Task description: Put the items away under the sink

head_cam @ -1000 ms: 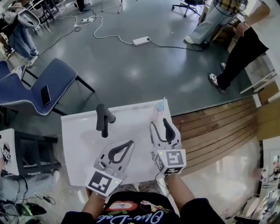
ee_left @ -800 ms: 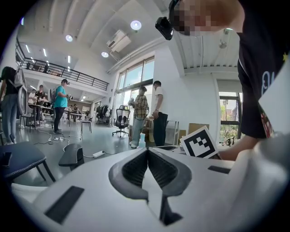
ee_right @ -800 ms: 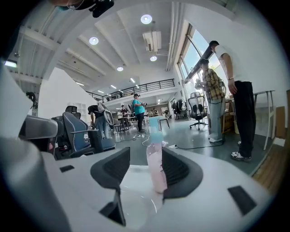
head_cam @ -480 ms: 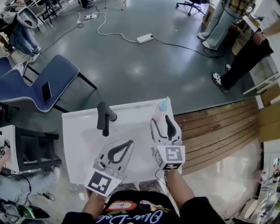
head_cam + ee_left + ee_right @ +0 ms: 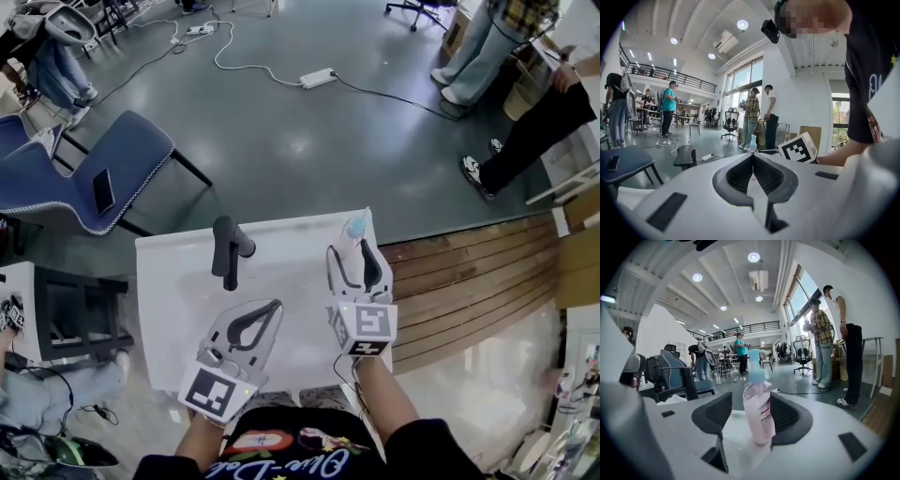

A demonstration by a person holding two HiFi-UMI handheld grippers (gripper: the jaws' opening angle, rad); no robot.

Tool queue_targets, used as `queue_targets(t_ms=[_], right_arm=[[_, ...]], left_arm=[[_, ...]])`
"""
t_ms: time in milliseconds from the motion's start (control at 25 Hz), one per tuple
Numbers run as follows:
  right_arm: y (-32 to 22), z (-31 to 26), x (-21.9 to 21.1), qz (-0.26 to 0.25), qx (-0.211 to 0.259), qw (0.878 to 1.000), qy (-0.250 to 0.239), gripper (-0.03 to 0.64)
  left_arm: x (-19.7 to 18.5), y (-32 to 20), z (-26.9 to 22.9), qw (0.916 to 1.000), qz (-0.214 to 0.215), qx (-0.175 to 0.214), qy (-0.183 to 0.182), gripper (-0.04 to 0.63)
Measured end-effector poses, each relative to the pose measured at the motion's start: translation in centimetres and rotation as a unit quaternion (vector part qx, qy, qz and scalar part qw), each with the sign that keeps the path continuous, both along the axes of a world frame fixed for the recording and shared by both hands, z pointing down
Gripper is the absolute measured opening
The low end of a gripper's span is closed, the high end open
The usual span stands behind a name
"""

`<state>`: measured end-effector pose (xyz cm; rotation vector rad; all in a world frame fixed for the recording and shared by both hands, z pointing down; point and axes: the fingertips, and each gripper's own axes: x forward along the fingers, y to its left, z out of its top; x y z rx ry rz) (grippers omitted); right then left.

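A pink bottle (image 5: pixel 350 233) with a blue pump stands upright near the far right corner of the white counter (image 5: pixel 178 272). My right gripper (image 5: pixel 348 251) is open, and its jaws reach along both sides of the bottle (image 5: pixel 758 408) without clamping it. The bottle stands closer to the right jaw. My left gripper (image 5: pixel 273 307) hovers over the counter's near middle, shut and empty. In the left gripper view its jaws (image 5: pixel 753 156) meet at the tips, with the bottle (image 5: pixel 753 143) small beyond them.
A black faucet (image 5: pixel 228 251) rises from the counter's far left part. Beyond the counter are a blue chair (image 5: pixel 122 155) with a phone (image 5: pixel 102 192), a power strip (image 5: pixel 316 77) with cables, and people (image 5: pixel 525 122). A black shelf (image 5: pixel 70 314) stands at the left.
My right gripper has slid forward a little, so its jaws now reach around the bottle. The left gripper has stayed in place.
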<state>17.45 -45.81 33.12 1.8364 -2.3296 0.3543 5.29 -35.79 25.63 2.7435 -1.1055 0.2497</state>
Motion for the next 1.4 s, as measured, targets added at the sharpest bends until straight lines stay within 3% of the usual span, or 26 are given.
queue_targets(t_ms=[240, 1200, 1400], right_arm=[[-0.6, 0.5, 0.3, 0.013, 0.007, 1.000, 0.023, 0.258], [-3.6, 1.8, 0.7, 0.036, 0.001, 0.999, 0.038, 0.263], [-3.6, 2.0, 1.0, 0.040, 0.001, 0.998, 0.046, 0.219]], left_arm=[[0.0, 0.0, -0.2, 1.0000, -0.006, 0.000, 0.003, 0.008], [-2.2, -0.7, 0.0, 0.9991, -0.042, -0.005, 0.000, 0.009], [-2.6, -0.6, 0.0, 0.9989, -0.046, -0.005, -0.002, 0.008]])
